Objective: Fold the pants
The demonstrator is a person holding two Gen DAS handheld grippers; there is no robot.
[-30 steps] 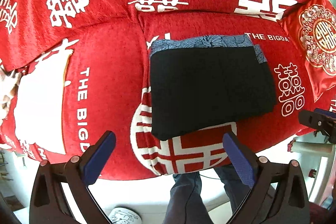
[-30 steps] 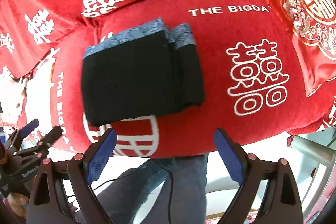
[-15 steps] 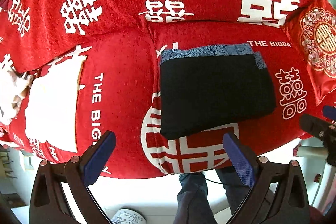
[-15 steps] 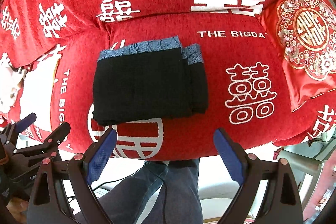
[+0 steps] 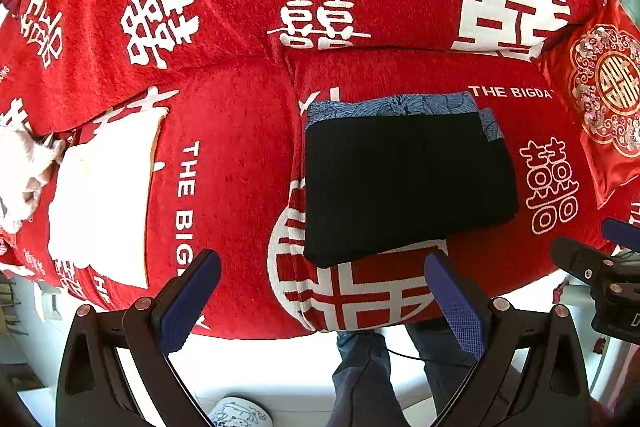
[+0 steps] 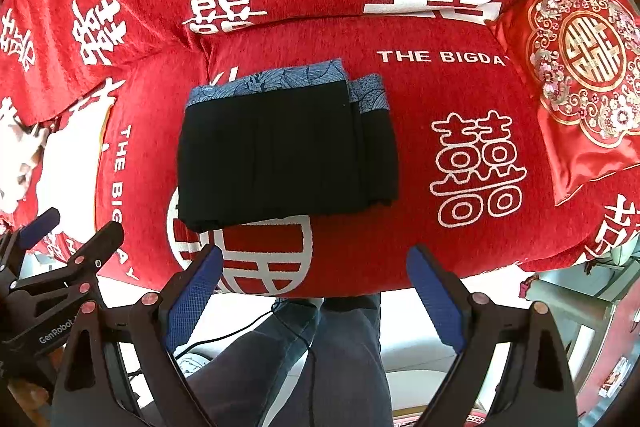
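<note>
red sofa cushions (image 5: pixel 240 155) printed with white wedding characters carry the pants (image 5: pixel 404 187), folded into a flat black rectangle with a blue patterned waistband along the far edge, lying just ahead of the left claw (image 5: pixel 320 299) and ahead and slightly left of the right claw (image 6: pixel 316 291). both claws hang wide apart and empty, clear of the cloth, near the cushion's front edge. an embroidered red pillow (image 6: pixel 580 75) leans far right of them, and the person's jeans-clad legs (image 6: pixel 320 359) show below.
</note>
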